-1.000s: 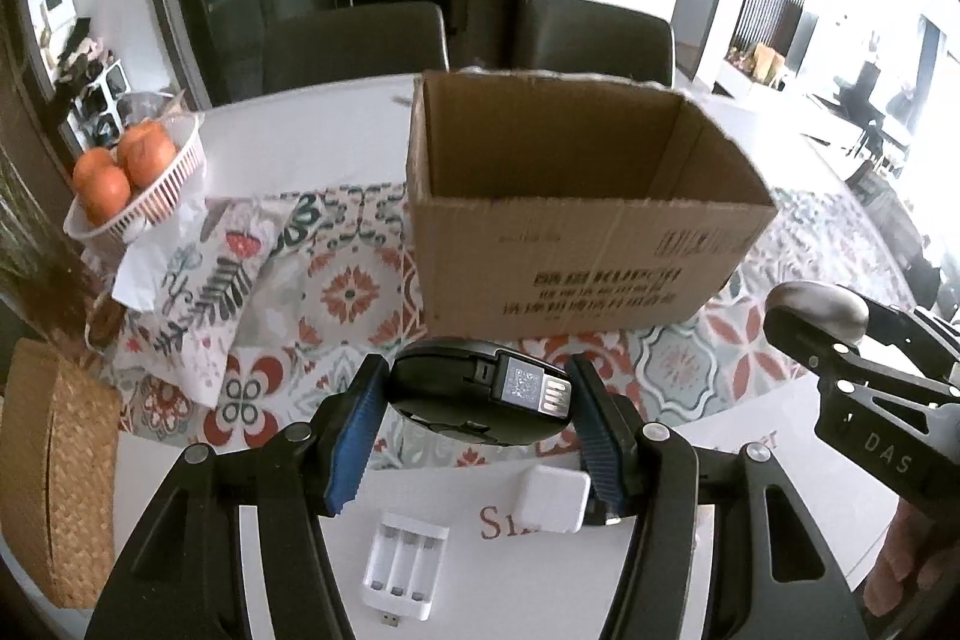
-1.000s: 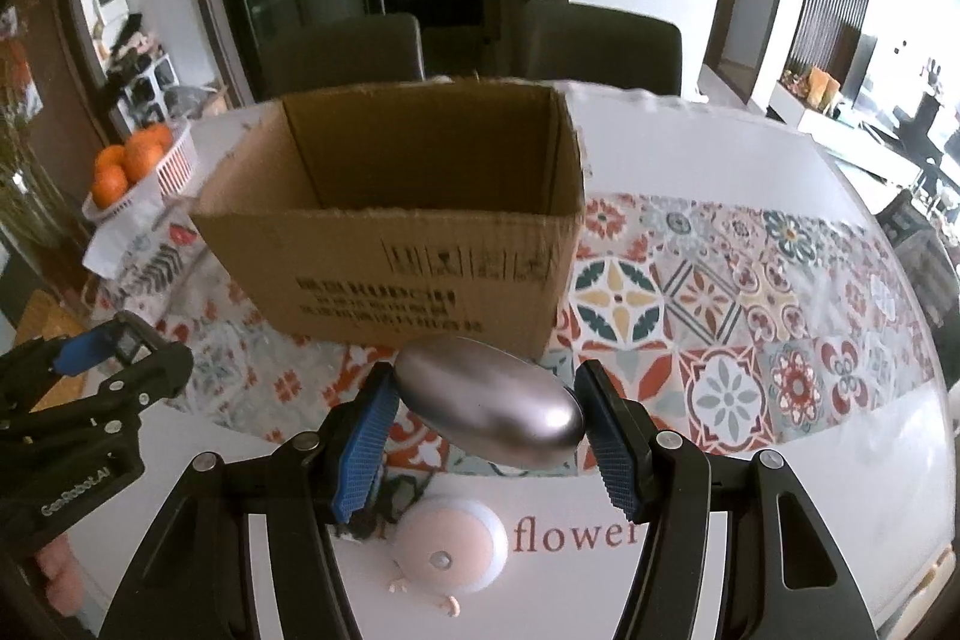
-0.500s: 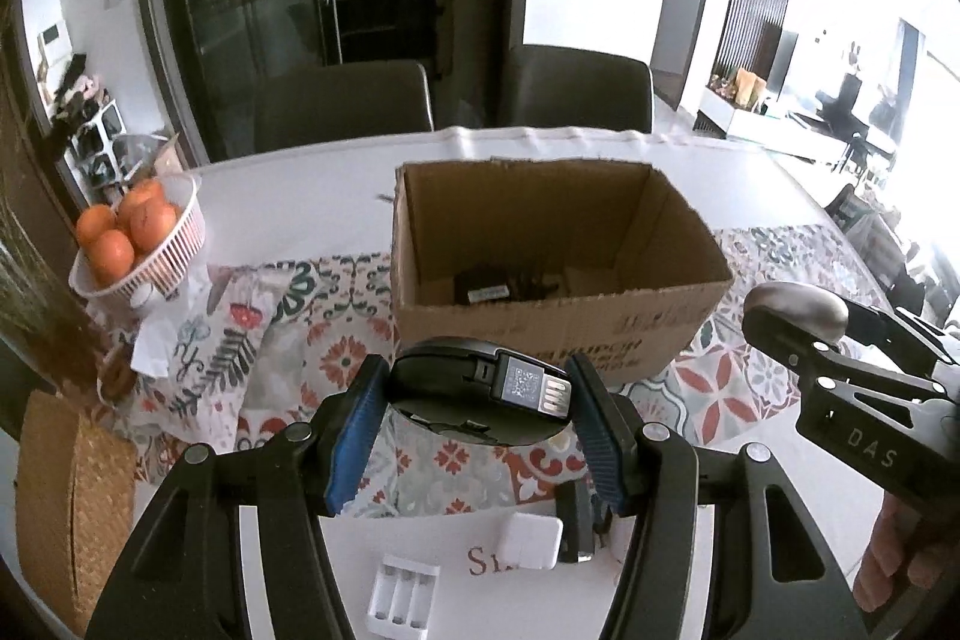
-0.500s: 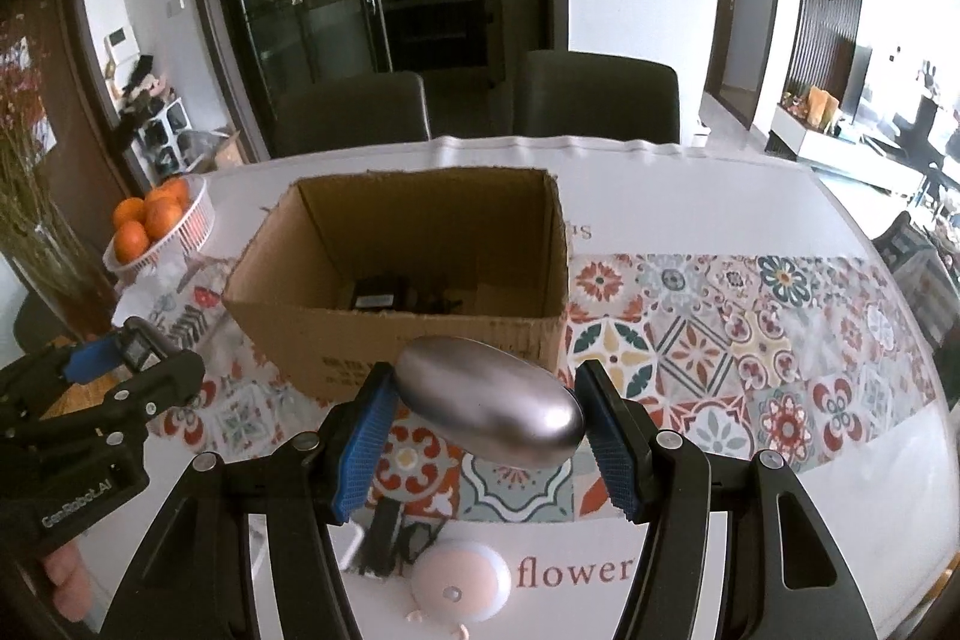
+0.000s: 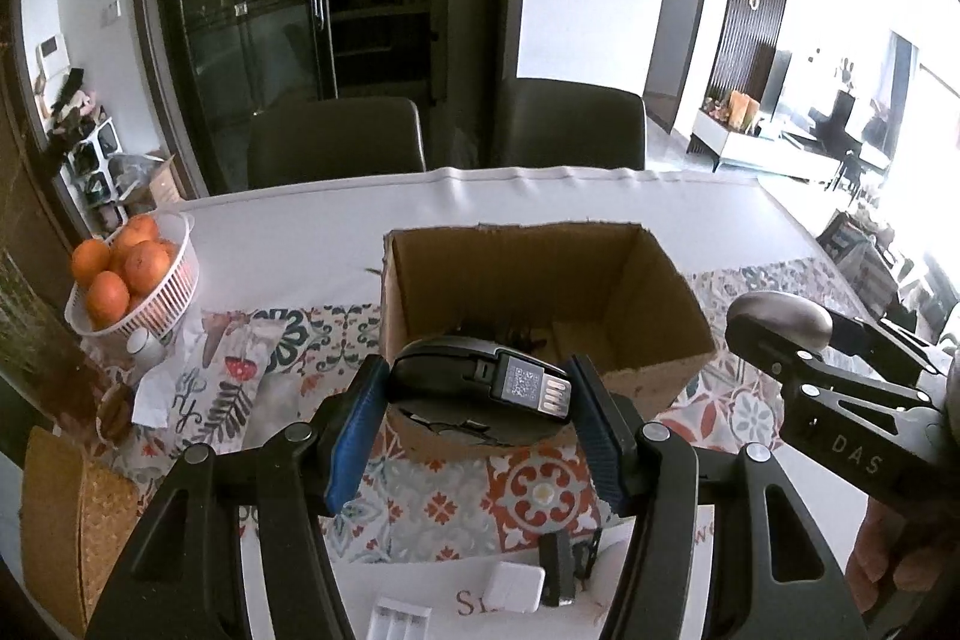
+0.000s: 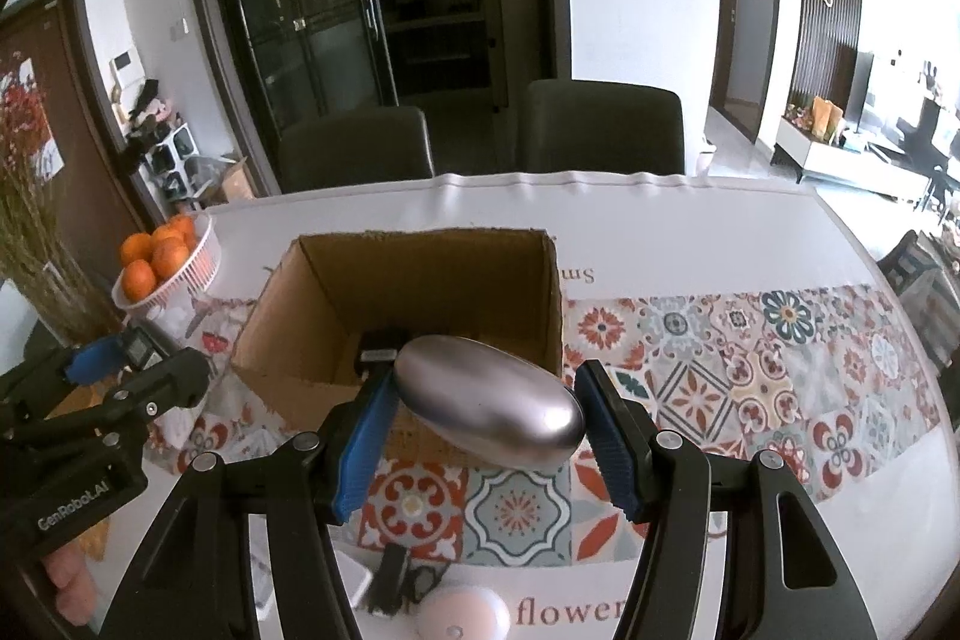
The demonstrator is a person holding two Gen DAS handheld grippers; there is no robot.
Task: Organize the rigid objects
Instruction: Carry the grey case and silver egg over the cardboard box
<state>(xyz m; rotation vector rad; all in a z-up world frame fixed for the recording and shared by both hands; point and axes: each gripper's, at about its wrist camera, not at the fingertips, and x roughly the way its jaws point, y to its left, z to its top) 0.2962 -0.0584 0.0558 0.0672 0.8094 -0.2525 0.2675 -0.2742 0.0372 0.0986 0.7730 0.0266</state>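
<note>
My left gripper [image 5: 477,391] is shut on a black device with a QR label [image 5: 480,388], held above the near wall of an open cardboard box [image 5: 660,292]. My right gripper [image 6: 486,415] is shut on a silver oval object [image 6: 489,415], also held above the near wall of the box [image 6: 555,292]. Dark items lie inside the box [image 6: 378,346]. The right gripper with its silver load shows at the right of the left wrist view [image 5: 780,322]; the left gripper shows at the left of the right wrist view [image 6: 138,376].
A white basket of oranges [image 5: 174,280] stands at the left. On the near table lie a white battery holder [image 5: 399,622], a white cube [image 5: 513,586], a black part [image 5: 555,562] and a round pink item [image 6: 462,610]. Two chairs [image 5: 336,142] stand behind the table.
Both grippers have risen with their loads, so the box now looks smaller and lower and its inside shows. Both stay shut on their objects.
</note>
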